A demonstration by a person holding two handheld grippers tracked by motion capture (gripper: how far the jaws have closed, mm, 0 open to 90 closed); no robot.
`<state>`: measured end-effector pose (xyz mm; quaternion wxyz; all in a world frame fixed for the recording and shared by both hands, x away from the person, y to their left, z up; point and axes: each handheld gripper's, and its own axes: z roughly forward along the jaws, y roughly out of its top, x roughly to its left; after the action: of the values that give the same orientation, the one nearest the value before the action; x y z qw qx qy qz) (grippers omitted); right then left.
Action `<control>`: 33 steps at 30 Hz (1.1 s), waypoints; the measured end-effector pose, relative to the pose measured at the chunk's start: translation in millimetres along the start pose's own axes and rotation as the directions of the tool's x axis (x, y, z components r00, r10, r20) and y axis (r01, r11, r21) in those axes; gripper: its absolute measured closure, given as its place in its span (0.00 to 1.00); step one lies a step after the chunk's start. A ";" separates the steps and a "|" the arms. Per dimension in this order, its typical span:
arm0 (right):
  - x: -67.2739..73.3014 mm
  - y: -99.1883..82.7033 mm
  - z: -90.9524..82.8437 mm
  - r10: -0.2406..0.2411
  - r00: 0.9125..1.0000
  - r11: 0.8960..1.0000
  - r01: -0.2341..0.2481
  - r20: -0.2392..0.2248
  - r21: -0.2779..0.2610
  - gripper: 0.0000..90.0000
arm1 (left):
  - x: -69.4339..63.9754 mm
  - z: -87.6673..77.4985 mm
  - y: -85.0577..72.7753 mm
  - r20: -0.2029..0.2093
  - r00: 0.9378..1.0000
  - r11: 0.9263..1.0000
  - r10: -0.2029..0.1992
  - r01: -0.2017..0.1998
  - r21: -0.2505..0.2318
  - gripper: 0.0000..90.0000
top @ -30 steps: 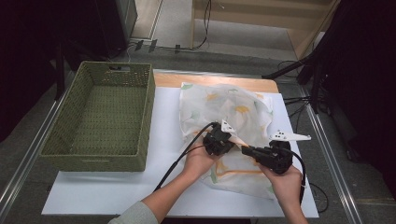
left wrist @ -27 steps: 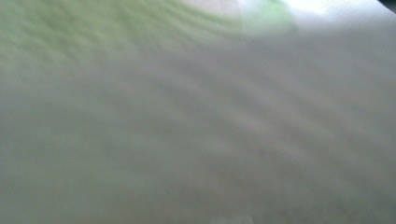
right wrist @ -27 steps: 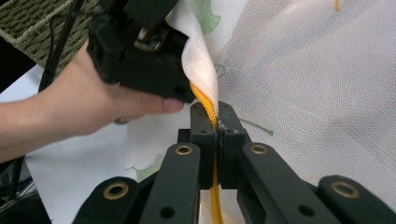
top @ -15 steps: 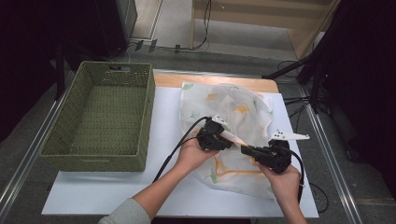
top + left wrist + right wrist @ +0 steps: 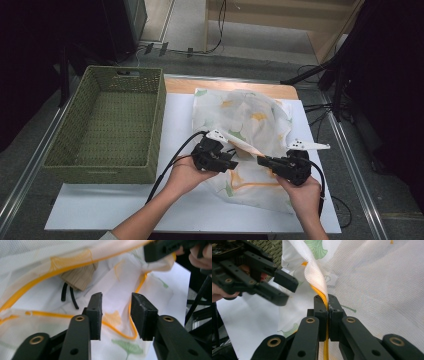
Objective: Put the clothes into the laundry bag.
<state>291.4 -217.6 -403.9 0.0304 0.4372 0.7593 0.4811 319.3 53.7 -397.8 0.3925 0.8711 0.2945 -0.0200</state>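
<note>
A white mesh bag (image 5: 252,117) with yellow trim and leaf prints lies crumpled on the white table sheet (image 5: 115,210). My right gripper (image 5: 261,161) is shut on a raised fold of the bag's yellow-trimmed edge (image 5: 318,281), pinched between its pads (image 5: 328,306). My left gripper (image 5: 234,165) sits just left of it. Its jaws have just been opening and stand apart (image 5: 117,315) over the bag's lower layer with nothing between them. Under the lifted mesh lies a tan item with black cords (image 5: 80,277). The left gripper's jaws (image 5: 284,287) hover beside the held fold.
A green woven basket (image 5: 159,120) stands on the left of the table, close to the bag's left edge. A wooden strip (image 5: 220,87) runs along the back. Metal rails border both sides, and cables trail from the grippers toward the person.
The left gripper has drawn back to the left, away from the right gripper, and its jaws have parted. The right gripper keeps its hold and has not moved.
</note>
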 end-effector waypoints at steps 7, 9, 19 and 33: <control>0.6 -0.1 -0.3 -0.015 1.000 1.000 0.015 -0.004 0.002 0.98 | -4.3 -20.6 -11.4 -0.020 1.000 1.000 0.016 -0.016 -0.003 0.55; 0.9 -0.8 -0.5 -0.016 1.000 1.000 0.016 -0.007 0.004 0.98 | -4.0 -27.8 -15.8 -0.016 1.000 1.000 0.022 -0.022 -0.001 0.54; 3.7 -0.7 1.7 -0.033 0.999 0.999 0.033 -0.026 0.012 0.98 | 4.5 -52.8 -39.0 -0.086 0.996 0.999 -0.028 0.025 -0.037 0.40; 0.3 2.1 8.1 -0.033 0.998 0.999 0.034 -0.051 0.021 0.98 | 28.0 -20.8 -51.3 -0.175 0.975 0.991 -0.136 0.133 -0.030 0.29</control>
<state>296.3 -211.4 -406.6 0.0143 0.4125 0.7723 0.4830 311.2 108.7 -425.4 0.3704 0.8439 0.3866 0.0336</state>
